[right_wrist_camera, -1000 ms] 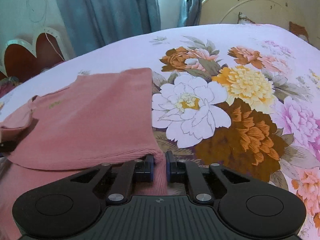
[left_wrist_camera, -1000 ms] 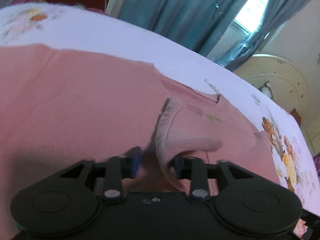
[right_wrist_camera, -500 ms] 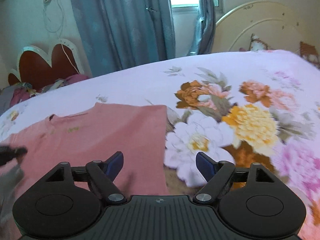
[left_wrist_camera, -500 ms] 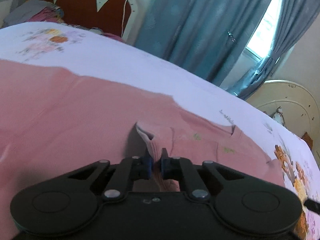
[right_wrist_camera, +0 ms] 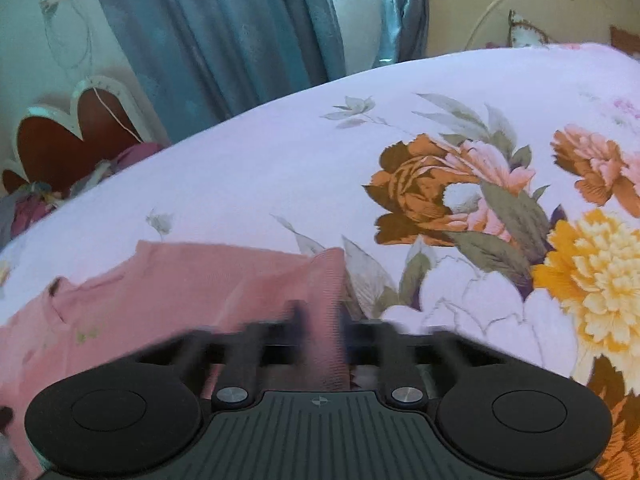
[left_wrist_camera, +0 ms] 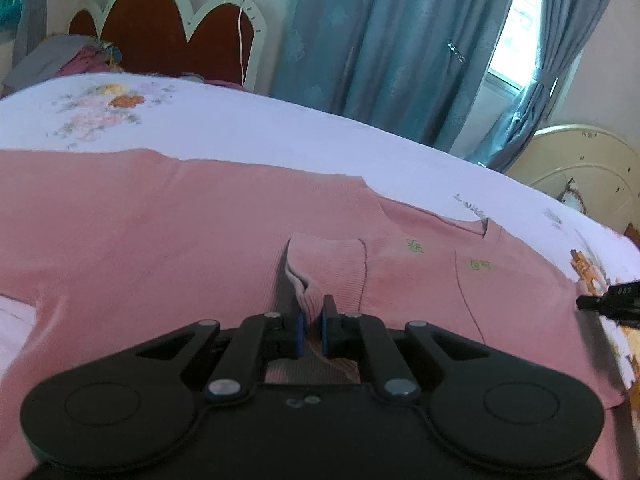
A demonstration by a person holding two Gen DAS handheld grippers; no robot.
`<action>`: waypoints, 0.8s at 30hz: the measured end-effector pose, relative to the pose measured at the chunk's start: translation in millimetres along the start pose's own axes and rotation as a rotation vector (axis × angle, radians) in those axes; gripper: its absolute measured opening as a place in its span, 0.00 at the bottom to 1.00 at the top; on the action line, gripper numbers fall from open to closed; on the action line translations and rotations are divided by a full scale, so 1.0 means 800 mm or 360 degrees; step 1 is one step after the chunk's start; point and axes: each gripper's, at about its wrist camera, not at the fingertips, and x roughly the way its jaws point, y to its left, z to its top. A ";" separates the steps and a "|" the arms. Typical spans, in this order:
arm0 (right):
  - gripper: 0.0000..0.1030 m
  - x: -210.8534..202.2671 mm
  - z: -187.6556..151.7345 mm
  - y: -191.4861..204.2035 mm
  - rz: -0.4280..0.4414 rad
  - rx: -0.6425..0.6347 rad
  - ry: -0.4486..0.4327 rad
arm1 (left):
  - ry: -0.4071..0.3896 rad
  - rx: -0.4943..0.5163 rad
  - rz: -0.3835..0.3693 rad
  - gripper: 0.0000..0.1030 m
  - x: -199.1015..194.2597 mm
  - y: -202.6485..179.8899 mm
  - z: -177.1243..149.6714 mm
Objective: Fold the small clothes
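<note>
A pink ribbed knit top (left_wrist_camera: pixel 180 240) lies spread on the floral bedsheet (left_wrist_camera: pixel 240 128). My left gripper (left_wrist_camera: pixel 312 330) is shut on a ribbed cuff (left_wrist_camera: pixel 320 276) of a sleeve folded over the garment's chest. In the right wrist view the same pink top (right_wrist_camera: pixel 192 292) lies at the lower left. My right gripper (right_wrist_camera: pixel 320 328) is blurred by motion, its jaws close together around the garment's right edge strip (right_wrist_camera: pixel 332 308). The right gripper's tip (left_wrist_camera: pixel 612 300) shows at the right edge of the left wrist view.
The bedsheet (right_wrist_camera: pixel 440 128) carries large orange, yellow and white flowers on the right. A red scalloped headboard (left_wrist_camera: pixel 160 36) with piled clothes (left_wrist_camera: pixel 68 58) stands at the far left. Blue curtains (left_wrist_camera: pixel 380 48) and a cream round headboard (left_wrist_camera: pixel 580 176) stand behind.
My left gripper closed on the sleeve cuff and drew back, flattening the sleeve. My right gripper let go of the hem, opened wide, then moved onto the garment's right edge with jaws narrowing.
</note>
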 end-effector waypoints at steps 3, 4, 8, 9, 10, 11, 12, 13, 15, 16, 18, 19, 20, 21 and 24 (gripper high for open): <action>0.07 0.003 -0.005 -0.003 -0.0042 -0.0040 -0.0028 | 0.0001 0.0032 0.0031 0.09 -0.003 -0.004 -0.001; 0.07 0.002 -0.004 -0.003 -0.0053 -0.0037 -0.0031 | -0.0002 0.0036 0.0050 0.12 -0.005 -0.004 0.000; 0.08 -0.017 -0.003 0.013 -0.0113 -0.0111 -0.0098 | -0.0031 0.0037 0.0071 0.22 -0.026 -0.001 0.007; 0.14 -0.023 -0.004 0.019 -0.0098 -0.0132 -0.0120 | -0.0046 0.0047 0.0070 0.23 -0.032 0.000 0.009; 0.17 -0.029 -0.005 0.027 -0.0071 -0.0167 -0.0141 | -0.0061 0.0059 0.0066 0.23 -0.038 -0.001 0.010; 0.20 -0.034 -0.009 0.038 -0.0045 -0.0218 -0.0153 | -0.0068 0.0074 0.0064 0.23 -0.042 -0.002 0.012; 0.27 -0.037 -0.014 0.047 -0.0042 -0.0266 -0.0159 | -0.0070 0.0085 0.0058 0.24 -0.046 -0.004 0.013; 0.35 -0.037 -0.019 0.056 -0.0053 -0.0314 -0.0168 | -0.0067 0.0090 0.0045 0.27 -0.048 -0.006 0.013; 0.48 -0.035 -0.029 0.070 -0.0085 -0.0425 -0.0158 | -0.0038 0.0093 0.0006 0.30 -0.047 -0.012 0.011; 0.48 -0.032 -0.033 0.074 -0.0045 -0.0444 -0.0113 | -0.0009 0.0109 -0.0012 0.32 -0.044 -0.016 0.009; 0.48 -0.026 -0.043 0.077 0.0026 -0.0456 -0.0003 | 0.0049 0.0142 -0.0030 0.32 -0.034 -0.022 0.004; 0.48 -0.023 -0.051 0.078 -0.0013 -0.0505 0.0020 | 0.0086 0.0149 -0.0024 0.32 -0.027 -0.023 0.000; 0.48 -0.022 -0.058 0.078 -0.0054 -0.0559 0.0014 | 0.0142 0.0140 -0.0010 0.32 -0.021 -0.022 -0.001; 0.48 -0.025 -0.061 0.076 -0.0062 -0.0569 0.0005 | 0.0198 0.0100 0.0003 0.32 -0.017 -0.019 -0.002; 0.48 -0.041 -0.059 0.081 -0.0089 -0.0549 -0.0007 | 0.0203 -0.0031 0.0010 0.35 -0.035 0.002 0.001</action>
